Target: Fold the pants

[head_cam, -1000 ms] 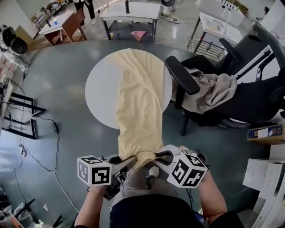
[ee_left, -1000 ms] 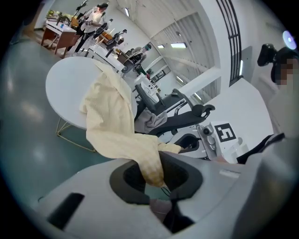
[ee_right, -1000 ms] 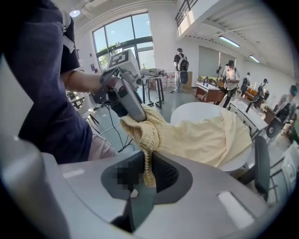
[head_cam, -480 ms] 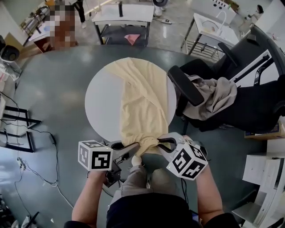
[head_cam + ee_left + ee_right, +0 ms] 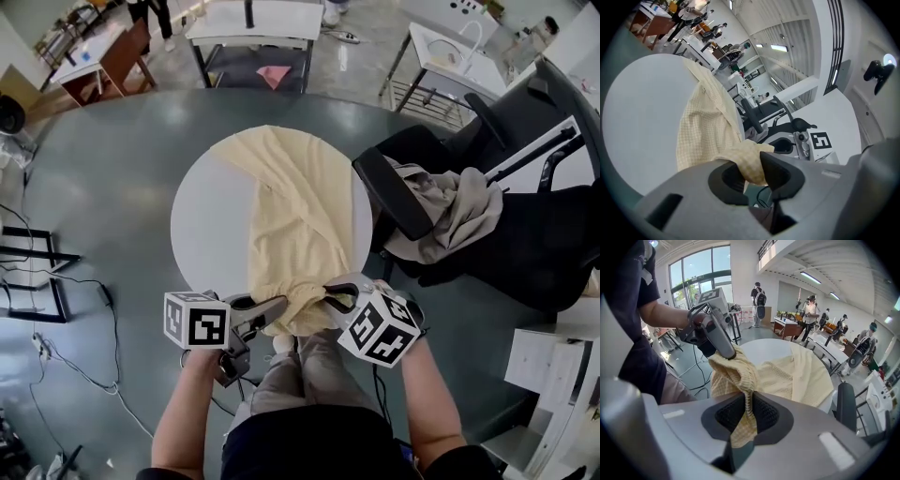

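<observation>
Pants (image 5: 298, 211) lie lengthwise across your round white worktop (image 5: 211, 220), from its far edge to the near edge, where their end is bunched and raised between your two grippers. Your left gripper (image 5: 752, 171) pinches a wad of the yellow cloth; its jaws have just been opening a little, with the cloth between them. Your right gripper (image 5: 747, 416) presses on a thin fold that hangs through its jaws. Both tips sit close together. To your right, a black chair (image 5: 506, 216) carries a beige garment (image 5: 459, 202).
</observation>
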Motion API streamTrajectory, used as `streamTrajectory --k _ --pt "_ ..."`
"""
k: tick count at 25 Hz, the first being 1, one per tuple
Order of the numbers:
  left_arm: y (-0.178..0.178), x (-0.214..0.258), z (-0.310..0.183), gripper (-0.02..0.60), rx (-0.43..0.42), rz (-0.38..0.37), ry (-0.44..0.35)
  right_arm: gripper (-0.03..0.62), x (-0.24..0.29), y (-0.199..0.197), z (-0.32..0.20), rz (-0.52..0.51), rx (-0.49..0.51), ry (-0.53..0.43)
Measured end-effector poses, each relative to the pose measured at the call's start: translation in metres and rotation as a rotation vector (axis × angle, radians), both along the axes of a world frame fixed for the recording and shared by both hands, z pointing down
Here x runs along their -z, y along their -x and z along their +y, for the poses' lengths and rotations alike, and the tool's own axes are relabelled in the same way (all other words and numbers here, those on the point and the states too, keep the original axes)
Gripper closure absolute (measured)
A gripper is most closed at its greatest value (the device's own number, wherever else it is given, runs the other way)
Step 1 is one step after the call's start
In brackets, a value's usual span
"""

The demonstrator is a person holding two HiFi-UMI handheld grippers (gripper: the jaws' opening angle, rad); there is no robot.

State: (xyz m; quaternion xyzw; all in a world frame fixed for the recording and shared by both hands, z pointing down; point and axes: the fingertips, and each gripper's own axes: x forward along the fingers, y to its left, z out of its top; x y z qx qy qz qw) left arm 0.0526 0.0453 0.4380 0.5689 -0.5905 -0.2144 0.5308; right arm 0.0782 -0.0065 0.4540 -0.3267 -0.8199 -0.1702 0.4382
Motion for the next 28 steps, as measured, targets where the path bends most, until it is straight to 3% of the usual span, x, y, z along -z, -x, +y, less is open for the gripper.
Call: streamTrajectory --k 9,14,19,24,26,28 --pt "0.029 -0.032 -0.015 0.474 -0.089 -0.118 0.114 0.545 -0.037 0.038 -0.015 0.094 0.072 0.036" --pt "0.042 -0.040 -0.023 0.455 -0.066 -0.037 0.110 0.543 -0.052 0.052 -0.022 0.127 0.100 0.059" --pt "0.054 -0.051 -0.022 0.449 -0.061 -0.006 0.153 0.543 -0.062 0.062 -0.023 0.156 0.133 0.070" --pt "0.065 -0.050 -0.023 0.403 -0.012 0.057 0.119 0.543 -0.067 0.067 -0.025 0.171 0.155 0.082" --pt "0.065 -0.050 -0.022 0.325 -0.049 0.019 0.143 0.545 -0.071 0.069 -0.030 0.174 0.161 0.057" --pt "0.066 -0.053 -0.017 0.298 -0.096 -0.068 0.189 0.545 -0.073 0.071 -0.035 0.170 0.165 0.039"
